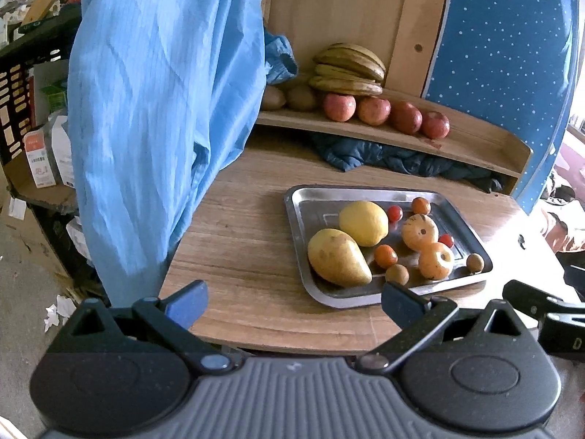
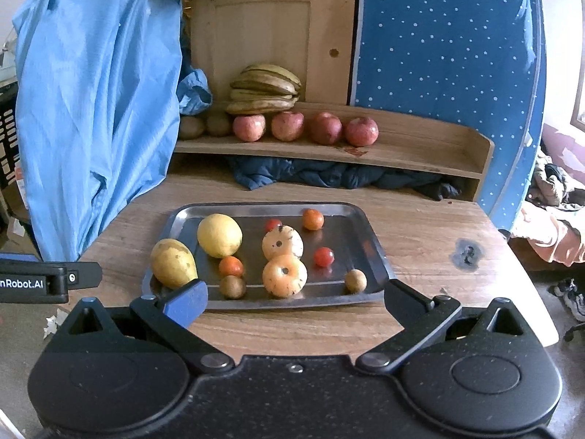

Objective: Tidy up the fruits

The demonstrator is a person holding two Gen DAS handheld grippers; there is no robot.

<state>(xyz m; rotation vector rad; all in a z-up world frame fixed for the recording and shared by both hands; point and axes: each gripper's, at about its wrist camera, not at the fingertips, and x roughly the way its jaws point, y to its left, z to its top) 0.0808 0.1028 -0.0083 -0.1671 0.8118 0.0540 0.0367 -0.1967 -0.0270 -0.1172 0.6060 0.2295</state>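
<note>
A steel tray (image 1: pixel 299 219) (image 2: pixel 369 241) lies on the wooden table and holds a pear (image 1: pixel 338 258) (image 2: pixel 172 263), a lemon (image 1: pixel 363 223) (image 2: pixel 219 235), two pale orange round fruits (image 1: pixel 420 232) (image 2: pixel 284 275), small orange and red fruits (image 2: pixel 323 256) and brown ones (image 2: pixel 355 280). On the shelf (image 1: pixel 475 139) (image 2: pixel 420 146) behind sit several red apples (image 1: pixel 373 110) (image 2: pixel 287 126), bananas (image 1: pixel 347 69) (image 2: pixel 265 87) and kiwis (image 2: pixel 191 127). My left gripper (image 1: pixel 292 305) is open, empty, near the tray's front edge. My right gripper (image 2: pixel 296 301) is open at the tray's front rim.
A light blue garment (image 1: pixel 164 109) (image 2: pixel 98 109) hangs at the left over the table edge. Dark blue cloth (image 2: pixel 329 175) is stuffed under the shelf. A blue dotted panel (image 2: pixel 438 73) stands at the right. Boxes and a crate (image 1: pixel 33 128) crowd the far left.
</note>
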